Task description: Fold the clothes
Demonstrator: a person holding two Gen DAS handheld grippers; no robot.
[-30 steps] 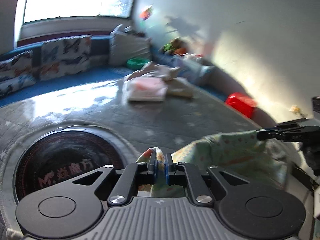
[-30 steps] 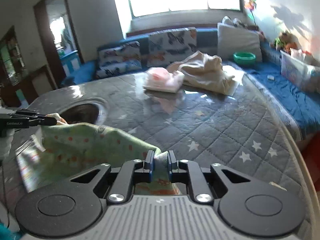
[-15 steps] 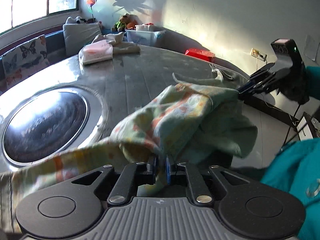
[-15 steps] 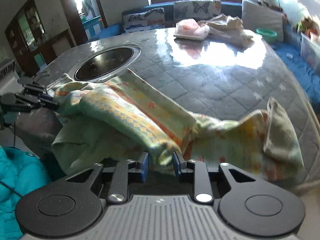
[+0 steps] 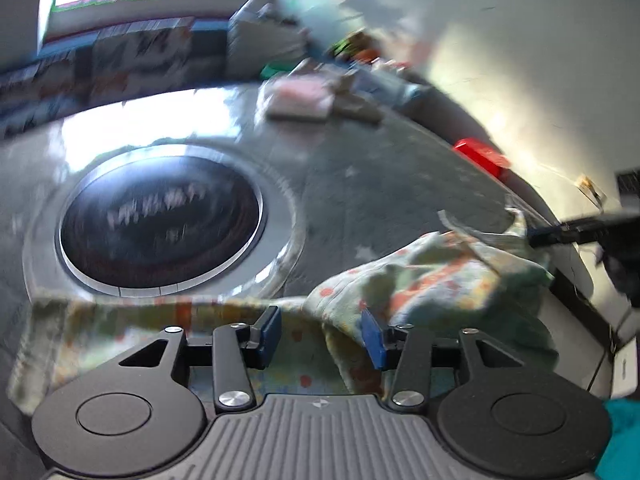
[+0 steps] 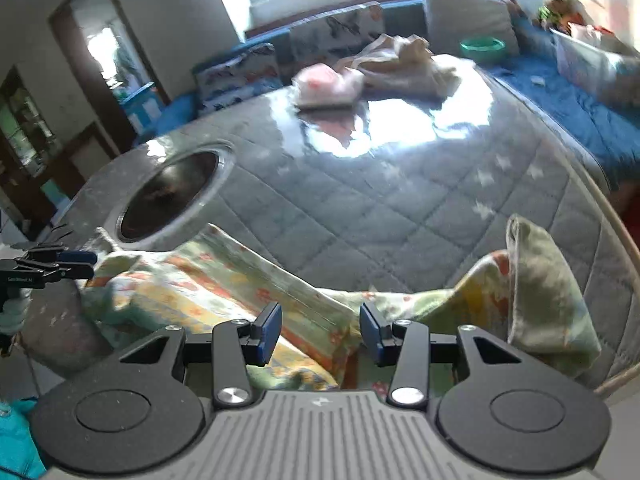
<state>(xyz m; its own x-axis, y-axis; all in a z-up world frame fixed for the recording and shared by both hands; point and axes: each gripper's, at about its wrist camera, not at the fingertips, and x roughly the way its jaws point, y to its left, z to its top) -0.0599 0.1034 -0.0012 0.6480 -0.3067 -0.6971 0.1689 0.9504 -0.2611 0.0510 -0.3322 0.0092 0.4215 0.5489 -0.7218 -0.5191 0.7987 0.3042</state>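
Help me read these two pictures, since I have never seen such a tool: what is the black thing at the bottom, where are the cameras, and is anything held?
No robot here: a person holds a two-finger gripper in each hand, with a fisheye camera looking forward along its fingers. One view shows the left gripper, the other the right gripper. Both sets of blue-padded jaws are opening, letting go of a pale green flowered cloth that still lies between them on the grey quilted table. Also there: a round dark glass inset, a folded pink garment and a crumpled beige cloth at the far side.
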